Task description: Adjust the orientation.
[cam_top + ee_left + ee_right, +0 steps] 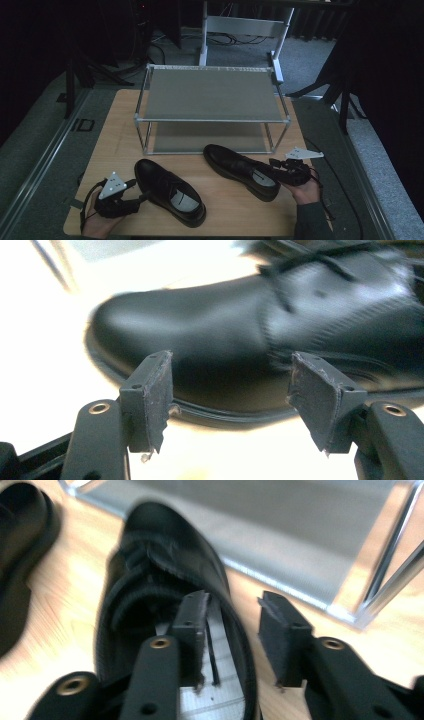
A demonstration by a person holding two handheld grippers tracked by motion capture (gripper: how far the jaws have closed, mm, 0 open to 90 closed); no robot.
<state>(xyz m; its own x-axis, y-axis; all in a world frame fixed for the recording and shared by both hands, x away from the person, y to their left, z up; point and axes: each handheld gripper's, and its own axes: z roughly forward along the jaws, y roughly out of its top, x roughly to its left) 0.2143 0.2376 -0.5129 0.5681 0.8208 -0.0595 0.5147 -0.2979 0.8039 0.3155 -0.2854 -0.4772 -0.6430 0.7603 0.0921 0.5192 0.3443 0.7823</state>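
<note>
We're looking down on a wooden table (120,125) with a two-tier metal shoe rack (212,95) at its far side and two black lace-up shoes lying in front of it. The left shoe (170,191) lies near the front edge, toe towards the rack, and the left gripper (141,199) sits just beside its outer side. Along its jaws we see them standing wide apart, nothing between the pads, the shoe's side just beyond the tips; they're open, not touching leather as far as we can make out through the blur.

Over on the right, the right shoe (241,171) lies at an angle, toe close to the rack's lower shelf. The right gripper (274,167) is at its heel. One jaw sits inside the shoe's opening, the other outside, with the collar wall (239,645) between them. There's a visible gap at the pads, so we'd call it open around the collar rather than clamped.
</note>
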